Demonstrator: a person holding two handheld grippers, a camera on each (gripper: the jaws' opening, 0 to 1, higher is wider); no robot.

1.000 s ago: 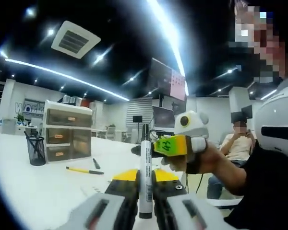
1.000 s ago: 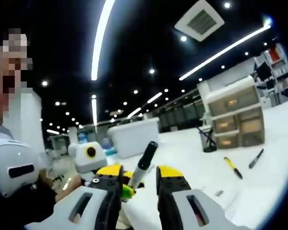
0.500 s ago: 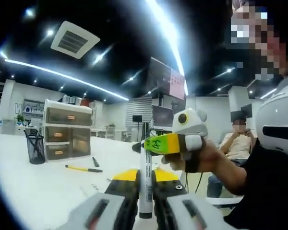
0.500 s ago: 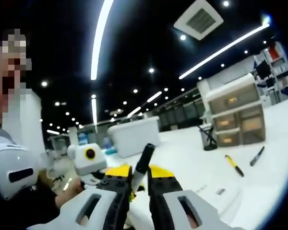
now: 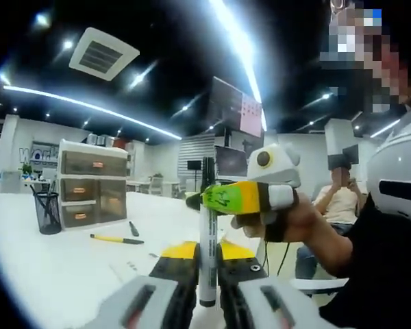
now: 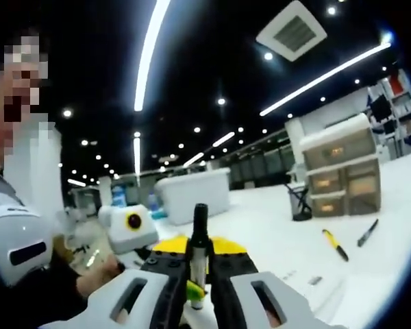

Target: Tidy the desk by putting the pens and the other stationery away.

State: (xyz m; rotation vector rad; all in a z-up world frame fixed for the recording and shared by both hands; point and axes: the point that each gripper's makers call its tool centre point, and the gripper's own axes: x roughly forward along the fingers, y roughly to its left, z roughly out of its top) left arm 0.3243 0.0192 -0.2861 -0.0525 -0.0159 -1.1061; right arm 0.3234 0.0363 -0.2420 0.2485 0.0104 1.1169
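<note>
Both grippers clamp one marker (image 5: 206, 236) held up near the desk (image 5: 48, 267) edge: left gripper (image 5: 207, 255) on its body, right gripper (image 6: 197, 248) on the cap, likely to recap it.

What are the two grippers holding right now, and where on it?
Both hold one marker. The left gripper clamps its lower white barrel; the right gripper clamps the upper barrel just below the black cap.
</note>
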